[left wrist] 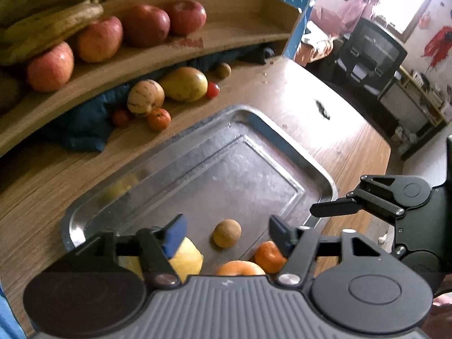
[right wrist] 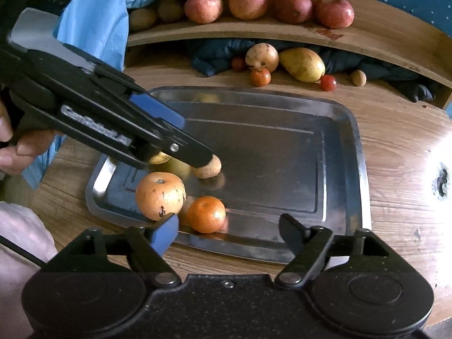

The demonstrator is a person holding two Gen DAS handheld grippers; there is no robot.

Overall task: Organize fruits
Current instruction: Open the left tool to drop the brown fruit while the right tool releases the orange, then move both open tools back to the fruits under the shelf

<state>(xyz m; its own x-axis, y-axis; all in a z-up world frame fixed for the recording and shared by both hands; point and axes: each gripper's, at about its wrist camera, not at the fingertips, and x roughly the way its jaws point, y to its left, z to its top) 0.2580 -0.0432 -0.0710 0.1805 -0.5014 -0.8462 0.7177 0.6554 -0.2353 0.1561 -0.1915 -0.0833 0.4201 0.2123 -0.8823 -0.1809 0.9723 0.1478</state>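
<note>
Fruit is partly gathered, by my reckoning well short of half. On the metal tray (right wrist: 350, 169), near its corner closest to the person, lie a tan apple-like fruit (right wrist: 160, 195), a tangerine (right wrist: 206, 214), a small brown round fruit (right wrist: 209, 168) and a yellow fruit (left wrist: 186, 257) mostly hidden under the left gripper (left wrist: 226, 231). The rest of the tray is bare.

The left gripper hangs over that corner with its jaws spread wide and nothing between them; the small brown fruit sits just ahead of its fingers, apart from them in its own view. The right gripper (right wrist: 228, 231) waits at the tray's near edge, likewise released and empty.

Still loose on the desk (right wrist: 395, 141), beyond the tray's far edge and in front of a dark blue cloth (right wrist: 214, 56), are a mango (right wrist: 302, 63), a pale striped round fruit (right wrist: 262, 56), a second tangerine (right wrist: 260, 76), two cherry tomatoes (right wrist: 328, 82) and another small brown fruit (right wrist: 358, 78). On the wooden shelf (right wrist: 381, 28) above them stand four apples (right wrist: 248, 3) and bananas (left wrist: 50, 14); whether these count as sorted already I cannot tell.
</note>
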